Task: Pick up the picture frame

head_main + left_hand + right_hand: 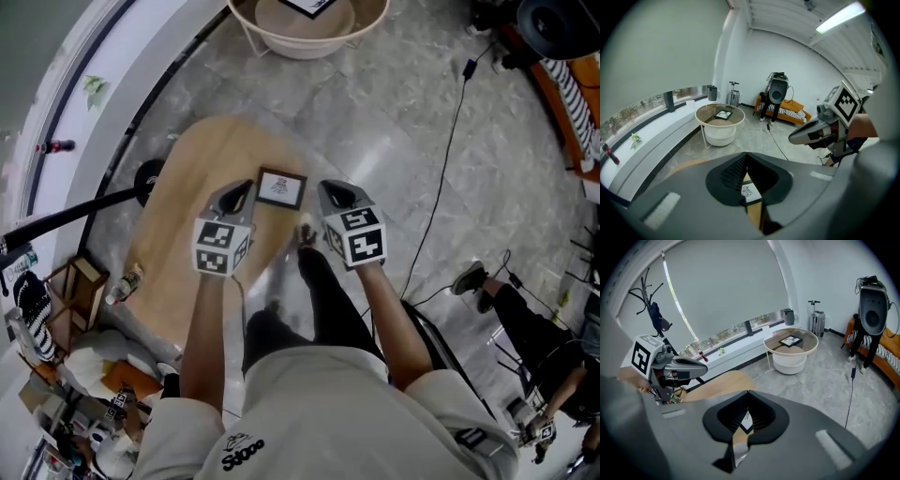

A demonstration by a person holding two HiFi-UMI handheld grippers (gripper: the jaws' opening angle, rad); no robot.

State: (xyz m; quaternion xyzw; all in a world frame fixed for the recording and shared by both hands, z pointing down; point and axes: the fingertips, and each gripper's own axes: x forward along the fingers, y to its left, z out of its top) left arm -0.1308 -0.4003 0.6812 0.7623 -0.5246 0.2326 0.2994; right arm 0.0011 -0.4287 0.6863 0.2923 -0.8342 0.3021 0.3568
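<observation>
The picture frame (281,188), small with a dark border and a white print, lies flat on the oval wooden table (187,216). My left gripper (242,193) hovers at its left edge and my right gripper (330,191) at its right edge, both above it and both shut with nothing held. In the left gripper view the jaws (746,157) meet at the tip, and the picture frame (749,192) shows through the slit below. The right gripper view likewise has its jaws (748,395) together, with a sliver of the picture frame (746,422) beneath.
A round white basket table (370,28) with another framed picture on it stands beyond the wooden table. A black cable (450,141) runs across the grey floor at right. A seated person's legs (506,300) are at the right. A bottle (122,286) lies left of the table.
</observation>
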